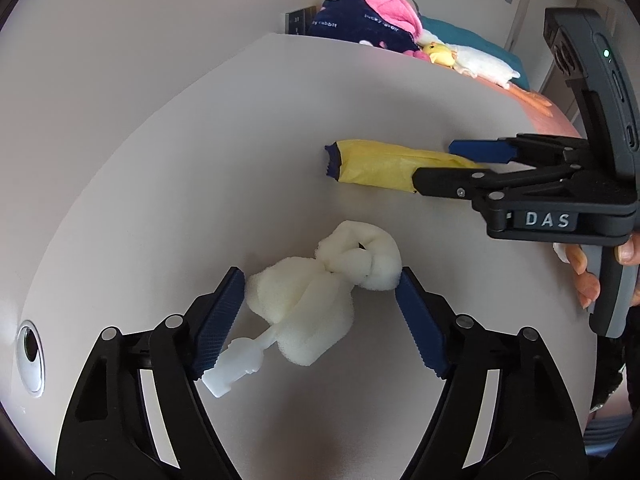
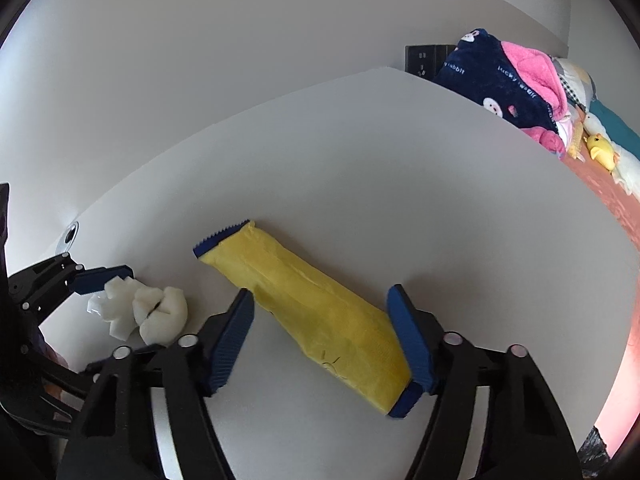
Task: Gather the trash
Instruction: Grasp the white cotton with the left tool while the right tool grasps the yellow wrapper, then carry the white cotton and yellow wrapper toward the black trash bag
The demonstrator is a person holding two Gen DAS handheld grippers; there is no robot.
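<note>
My left tongs (image 1: 320,304), spread, straddle the white foam wad (image 1: 316,300); right tongs (image 2: 320,336), spread, straddle the yellow wrapper (image 2: 316,316). I should squeeze each centrally before lifting off the table (image 2: 360,184).

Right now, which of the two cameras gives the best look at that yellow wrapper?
The right wrist view: the yellow wrapper lies full length between the right gripper's open fingers, both blue ends showing. The left wrist view shows it farther off, its near end hidden behind the right gripper's fingers.
</note>
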